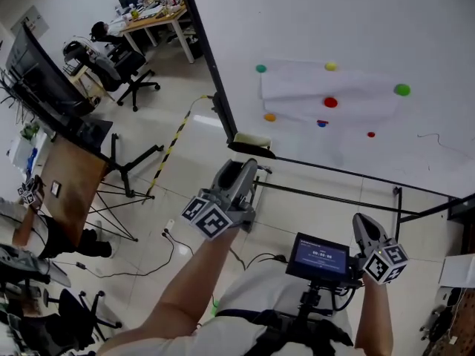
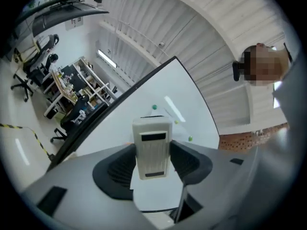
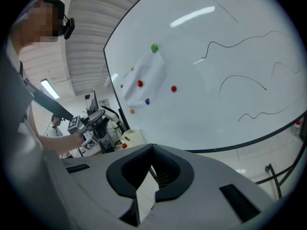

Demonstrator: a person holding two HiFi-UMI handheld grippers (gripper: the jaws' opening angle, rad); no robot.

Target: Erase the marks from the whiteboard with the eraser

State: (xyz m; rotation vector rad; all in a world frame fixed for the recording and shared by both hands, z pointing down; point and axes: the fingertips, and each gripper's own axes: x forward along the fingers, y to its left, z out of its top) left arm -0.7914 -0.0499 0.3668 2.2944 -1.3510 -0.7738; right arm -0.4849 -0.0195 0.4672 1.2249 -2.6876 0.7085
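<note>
found the eraser [image 2: 152,140] clamped between the fingers of the left gripper [image 2: 152,159], held just short of the whiteboard [image 1: 334,21] near its lower left corner, not touching the writing surface. found the right gripper [image 3: 152,150] with fingers closed on nothing, hanging low and well apart from the board. noted black wavy marks [image 3: 242,83] standing on the right part of the board.

judged the task barely begun: eraser in hand, no wiped streak evident, every visible mark left to clear. judged the sheet of paper [image 1: 326,87] and the coloured magnets [image 1: 330,102] pinned at mid-board to be no part of the erasing.

compared the views. confirmed the grip on the eraser from the left gripper view alone; saw no marks there, merely a few magnets. counted several long marks in the right gripper view, against a single faint squiggle [image 1: 438,136] near the right edge of the head view. fixed the eraser's place by the board's corner best from the head view. caught the left gripper from the side in the right gripper view only.
</note>
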